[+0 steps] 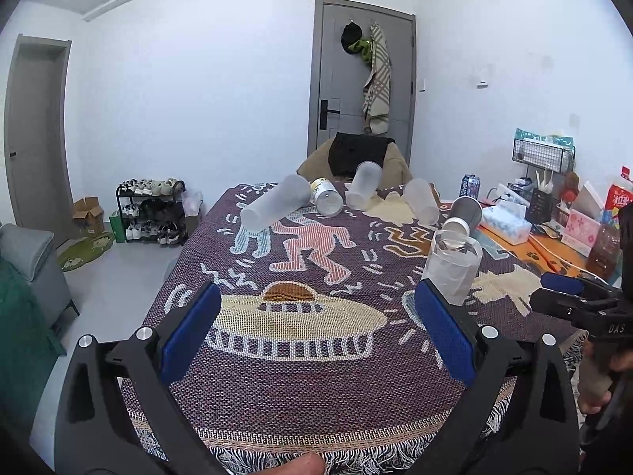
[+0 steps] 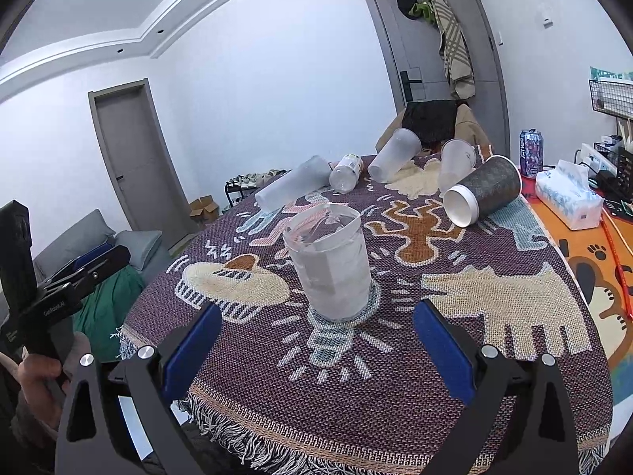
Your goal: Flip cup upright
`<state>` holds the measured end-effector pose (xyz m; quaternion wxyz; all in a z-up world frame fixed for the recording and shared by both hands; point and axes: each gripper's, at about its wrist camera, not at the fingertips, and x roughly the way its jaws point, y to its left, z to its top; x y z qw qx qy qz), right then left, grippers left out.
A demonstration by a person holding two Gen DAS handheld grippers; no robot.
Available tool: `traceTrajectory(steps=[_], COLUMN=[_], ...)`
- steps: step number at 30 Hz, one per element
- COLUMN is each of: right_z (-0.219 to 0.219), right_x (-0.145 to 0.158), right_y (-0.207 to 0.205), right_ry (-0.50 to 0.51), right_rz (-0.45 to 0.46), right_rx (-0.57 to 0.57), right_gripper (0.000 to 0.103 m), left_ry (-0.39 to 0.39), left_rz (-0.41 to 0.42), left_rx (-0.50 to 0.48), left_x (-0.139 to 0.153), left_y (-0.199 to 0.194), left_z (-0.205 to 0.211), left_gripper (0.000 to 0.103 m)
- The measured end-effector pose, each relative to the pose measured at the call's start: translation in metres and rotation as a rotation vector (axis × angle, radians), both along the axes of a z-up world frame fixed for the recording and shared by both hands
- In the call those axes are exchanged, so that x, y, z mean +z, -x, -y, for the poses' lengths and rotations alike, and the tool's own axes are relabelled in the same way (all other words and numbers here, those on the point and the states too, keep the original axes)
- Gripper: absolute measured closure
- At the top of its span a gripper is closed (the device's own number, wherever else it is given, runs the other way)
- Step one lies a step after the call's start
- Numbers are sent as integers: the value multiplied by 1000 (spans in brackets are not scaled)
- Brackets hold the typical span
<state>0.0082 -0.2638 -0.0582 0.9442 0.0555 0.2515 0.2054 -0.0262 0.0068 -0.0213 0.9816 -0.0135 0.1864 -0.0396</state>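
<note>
One clear cup (image 2: 330, 263) stands upright on the bench (image 2: 395, 388) just before the open, empty right gripper (image 2: 316, 340), the left gripper (image 1: 316, 336) is open too, and five cups, like the dark one (image 2: 484, 190), lie behind, so I judge the next move is reaching there.

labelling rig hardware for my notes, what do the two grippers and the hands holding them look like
Both the left gripper and the right gripper share one build: black angular plastic frames, silver round bolt heads, flat blue textured pads on the fingers. Small white lettering marks the black bodies. The hands are bare skin on the handles; no cables visible.
</note>
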Motion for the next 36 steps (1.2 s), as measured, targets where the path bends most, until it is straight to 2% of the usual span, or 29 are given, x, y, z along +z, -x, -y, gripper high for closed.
traceTrajectory(steps=[36], right_z=[3], right_x=[4], right_y=[0], right_ry=[28], right_rz=[18], right_rx=[-34], right_gripper=[8], left_ry=[4], left_rz=[12], left_rx=[-26], left_x=[1], left_y=[-6], left_z=[8], left_gripper=[6])
